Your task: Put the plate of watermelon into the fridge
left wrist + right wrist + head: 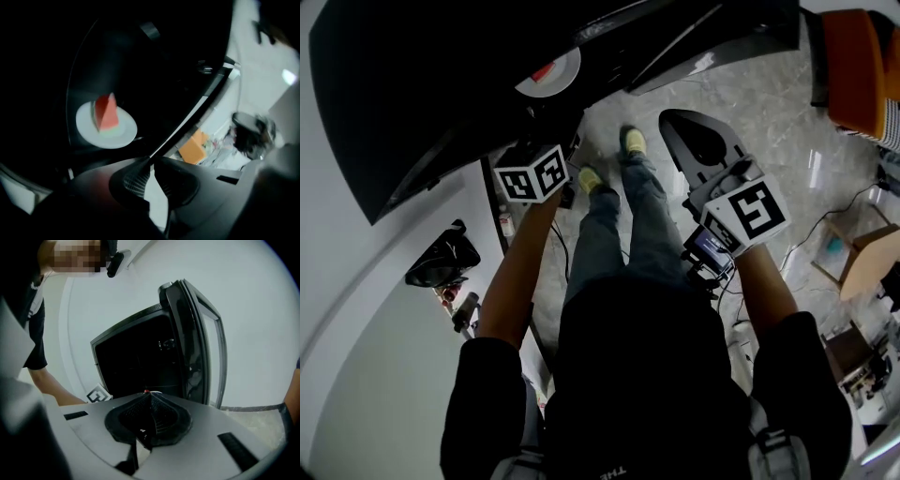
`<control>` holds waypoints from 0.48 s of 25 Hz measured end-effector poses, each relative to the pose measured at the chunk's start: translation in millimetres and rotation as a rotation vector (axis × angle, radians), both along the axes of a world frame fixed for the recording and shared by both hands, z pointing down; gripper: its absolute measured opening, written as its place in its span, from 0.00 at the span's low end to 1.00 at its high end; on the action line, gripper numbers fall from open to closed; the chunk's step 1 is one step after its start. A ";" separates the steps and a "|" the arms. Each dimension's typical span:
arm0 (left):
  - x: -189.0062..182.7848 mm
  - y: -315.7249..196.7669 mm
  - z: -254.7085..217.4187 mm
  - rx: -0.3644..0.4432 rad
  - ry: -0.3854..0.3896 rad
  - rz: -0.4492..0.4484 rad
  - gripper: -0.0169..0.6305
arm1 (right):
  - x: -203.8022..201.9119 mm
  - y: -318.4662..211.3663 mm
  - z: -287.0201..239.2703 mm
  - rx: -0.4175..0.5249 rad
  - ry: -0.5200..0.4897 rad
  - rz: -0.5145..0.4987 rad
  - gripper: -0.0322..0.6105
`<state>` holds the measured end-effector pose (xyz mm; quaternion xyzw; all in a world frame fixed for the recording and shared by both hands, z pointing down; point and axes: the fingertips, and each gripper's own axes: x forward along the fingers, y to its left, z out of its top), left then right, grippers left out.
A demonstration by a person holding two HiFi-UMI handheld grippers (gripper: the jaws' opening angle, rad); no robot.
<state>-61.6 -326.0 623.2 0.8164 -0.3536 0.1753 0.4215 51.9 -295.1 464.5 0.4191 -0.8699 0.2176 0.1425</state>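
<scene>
A white plate (107, 126) with a red wedge of watermelon (107, 113) rests on a dark shelf inside the black fridge (136, 357). The fridge door (197, 343) stands open. From the head view only part of the plate (549, 75) shows, in the fridge's dark opening. My left gripper (151, 158) is shut with nothing between its tips; it is held back from the plate and does not touch it. My right gripper (149, 394) is shut and empty too, pointing at the fridge opening from further off.
The person's legs and yellow shoes (630, 141) stand on the marble floor in front of the fridge. An orange seat (861, 66) and a wooden piece (872, 262) with cables lie to the right. A black object (442, 258) sits on the white surface at left.
</scene>
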 end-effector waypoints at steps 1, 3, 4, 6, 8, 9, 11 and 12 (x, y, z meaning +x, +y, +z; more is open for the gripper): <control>-4.3 6.3 -16.1 0.080 -0.037 0.023 0.08 | 3.6 0.2 -8.1 0.012 0.010 0.004 0.07; -12.4 19.2 -50.9 0.216 -0.075 0.061 0.05 | 10.9 1.3 -24.8 0.037 0.028 0.017 0.07; -16.3 25.3 -67.4 0.260 -0.072 0.067 0.05 | 14.3 1.6 -33.2 0.048 0.033 0.028 0.07; -24.4 36.7 -96.8 0.317 -0.045 0.059 0.05 | 19.3 3.2 -49.6 0.071 0.042 0.049 0.07; -34.8 46.6 -120.4 0.345 -0.036 0.036 0.05 | 22.0 6.8 -64.9 0.095 0.060 0.061 0.07; -40.0 51.4 -131.1 0.355 -0.034 0.023 0.05 | 22.9 9.5 -72.0 0.104 0.068 0.066 0.07; -47.3 62.5 -152.0 0.387 -0.032 0.014 0.05 | 23.3 16.1 -84.7 0.120 0.072 0.084 0.07; -49.6 68.6 -162.1 0.414 -0.034 0.021 0.05 | 22.1 19.5 -90.2 0.128 0.067 0.096 0.07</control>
